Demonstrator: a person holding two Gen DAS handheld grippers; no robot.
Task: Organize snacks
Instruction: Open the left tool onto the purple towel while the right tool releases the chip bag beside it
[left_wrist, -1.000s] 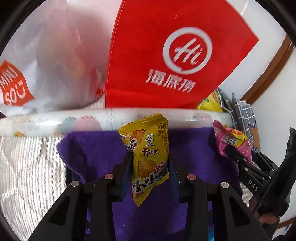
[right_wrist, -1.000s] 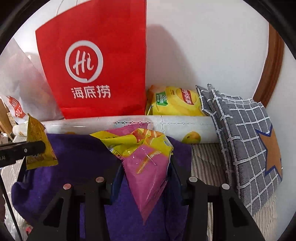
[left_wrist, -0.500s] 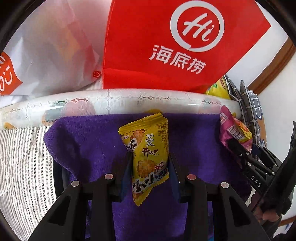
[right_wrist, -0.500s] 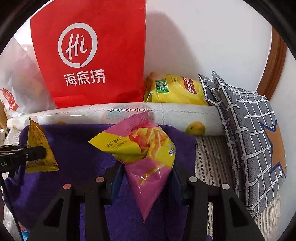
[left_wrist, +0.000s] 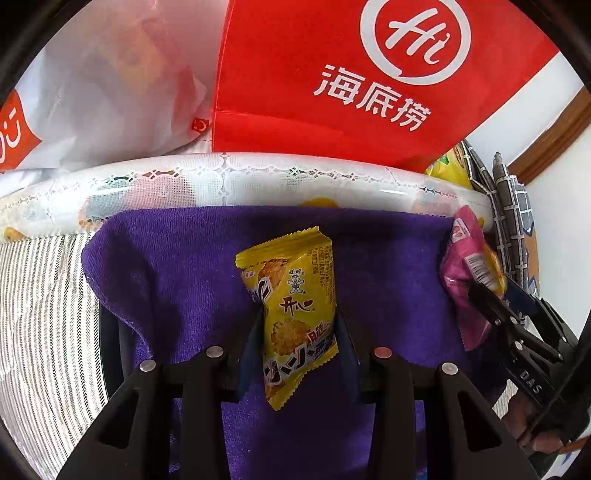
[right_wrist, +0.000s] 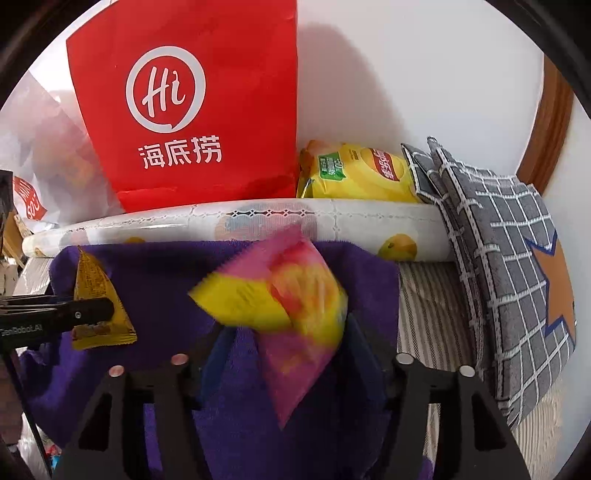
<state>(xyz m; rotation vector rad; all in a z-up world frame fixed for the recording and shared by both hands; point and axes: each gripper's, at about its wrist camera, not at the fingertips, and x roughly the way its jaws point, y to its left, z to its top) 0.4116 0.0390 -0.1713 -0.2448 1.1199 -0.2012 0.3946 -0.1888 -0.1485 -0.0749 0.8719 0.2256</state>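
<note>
My left gripper (left_wrist: 298, 325) is shut on a small yellow snack packet (left_wrist: 291, 291) and holds it over a purple towel (left_wrist: 177, 273). My right gripper (right_wrist: 284, 328) holds a pink and yellow snack packet (right_wrist: 291, 306), which is motion-blurred; the jaws look wider apart than before. The left gripper with its yellow packet (right_wrist: 98, 306) shows at the left of the right wrist view. The right gripper with its pink packet (left_wrist: 469, 273) shows at the right of the left wrist view.
A rolled patterned sheet (right_wrist: 258, 221) lies behind the towel. Behind it stand a red paper bag (right_wrist: 192, 110), a white plastic bag (left_wrist: 92, 92) and a yellow chip bag (right_wrist: 362, 173). A grey checked cushion (right_wrist: 509, 258) leans at the right. Striped bedding (left_wrist: 37, 314) lies beneath.
Both grippers have moved forward and down over the towel. The pink packet has tipped and blurred in the right gripper, whose jaws seem to have widened. The left grip is unchanged.
</note>
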